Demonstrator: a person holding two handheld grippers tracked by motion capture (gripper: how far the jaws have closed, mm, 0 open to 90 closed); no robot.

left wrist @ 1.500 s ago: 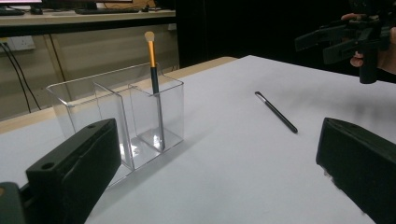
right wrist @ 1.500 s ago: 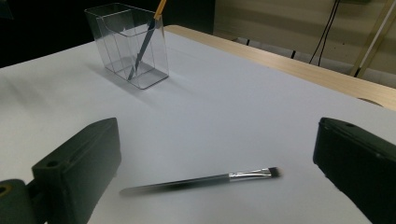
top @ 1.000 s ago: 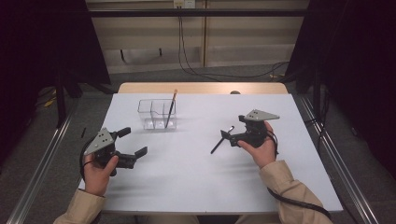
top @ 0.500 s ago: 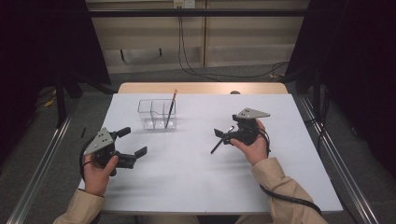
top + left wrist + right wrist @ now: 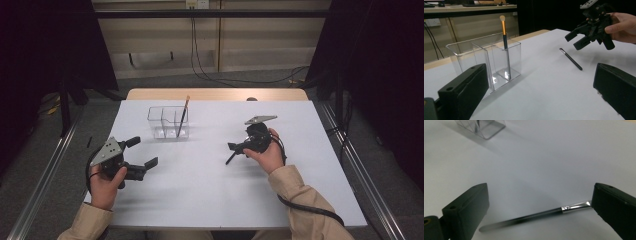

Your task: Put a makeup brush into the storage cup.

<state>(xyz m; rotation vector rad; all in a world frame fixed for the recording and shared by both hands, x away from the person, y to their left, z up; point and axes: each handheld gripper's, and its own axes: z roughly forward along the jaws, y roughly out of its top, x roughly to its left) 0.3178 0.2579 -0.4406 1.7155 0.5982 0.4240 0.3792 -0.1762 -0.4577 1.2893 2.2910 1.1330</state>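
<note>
**Right gripper hovering over a black brush on the white table**

On the white table [image 5: 200, 200], a clear divided organizer [image 5: 167, 122] is standing toward the far side, holding an upright orange-handled brush [image 5: 504, 40] in one compartment. Nearer the person, the left gripper [image 5: 142, 152] is resting with its jaws spread wide and holding nothing. Across the table, the right gripper [image 5: 235, 148] is tilting down, jaws spread, straddling a slim black brush [image 5: 534, 216] lying flat between them.

Clear glossy plastic two-compartment holder [image 5: 486, 62], smooth walls. Slim black brush [image 5: 529, 216]: glossy handle, bright polished metal ferrule. White matt table top [image 5: 200, 190], smooth; pale wood edge behind. Matt black plastic jaws on both grippers.
</note>
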